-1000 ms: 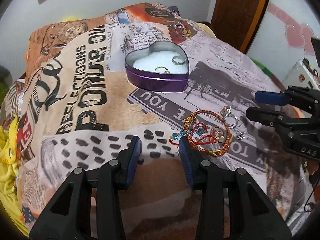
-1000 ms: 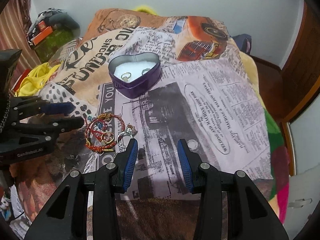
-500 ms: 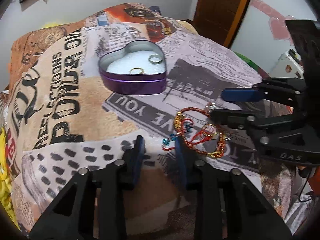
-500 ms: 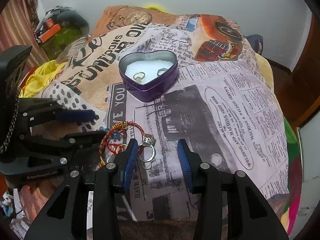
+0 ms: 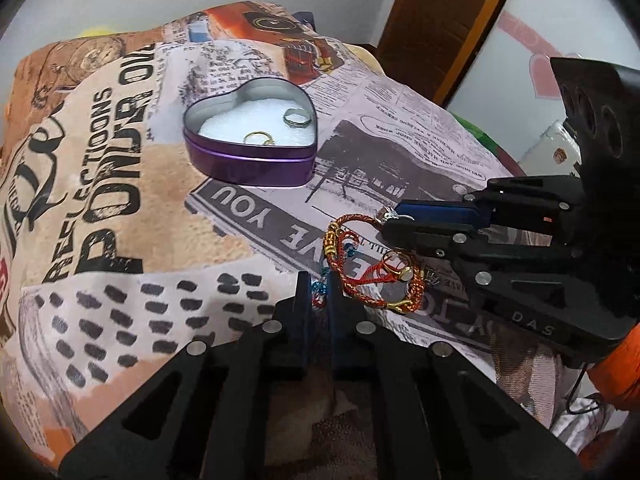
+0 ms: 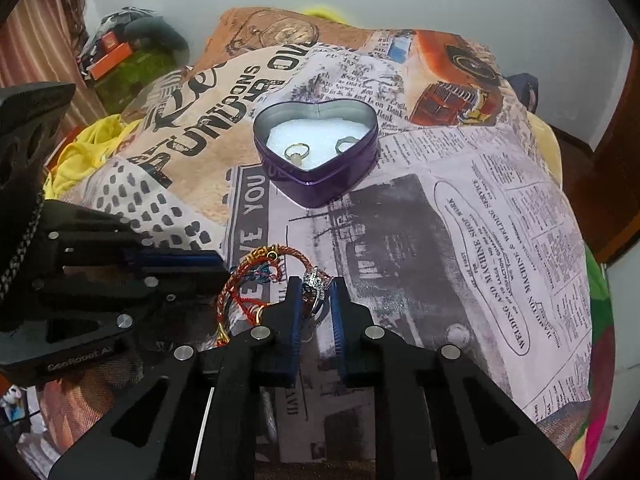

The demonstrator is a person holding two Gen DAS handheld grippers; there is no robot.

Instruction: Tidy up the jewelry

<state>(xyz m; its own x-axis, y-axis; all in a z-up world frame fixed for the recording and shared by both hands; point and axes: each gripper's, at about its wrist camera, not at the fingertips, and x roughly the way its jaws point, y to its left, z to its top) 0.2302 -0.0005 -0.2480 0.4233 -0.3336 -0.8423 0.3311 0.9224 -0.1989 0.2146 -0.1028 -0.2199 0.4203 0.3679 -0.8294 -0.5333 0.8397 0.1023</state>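
Left wrist view
Left gripper (image 5: 319,288): jaws nearly closed, pinching the blue-beaded end of the red cord bracelet (image 5: 372,268) at its near left edge
Bracelet: lies on the newspaper-print bedspread (image 5: 120,208), a gold ring (image 5: 396,270) inside its loop
Right gripper (image 5: 394,224): reaches in from the right, a silver ring (image 5: 387,214) between its tips at the bracelet's far side
Heart tin (image 5: 250,148): purple, open, farther back, white padding with two rings in it

Right wrist view
Right gripper (image 6: 316,294): jaws narrowed around the silver ring (image 6: 315,282), which seems clamped between the blue pads
Left gripper (image 6: 216,266): comes in from the left, its tips at the bracelet (image 6: 248,284); grip hidden here
Heart tin (image 6: 316,152): far centre, well apart from the bracelet, holding a gold ring with a pale stone (image 6: 298,152) and a plain band (image 6: 345,145)
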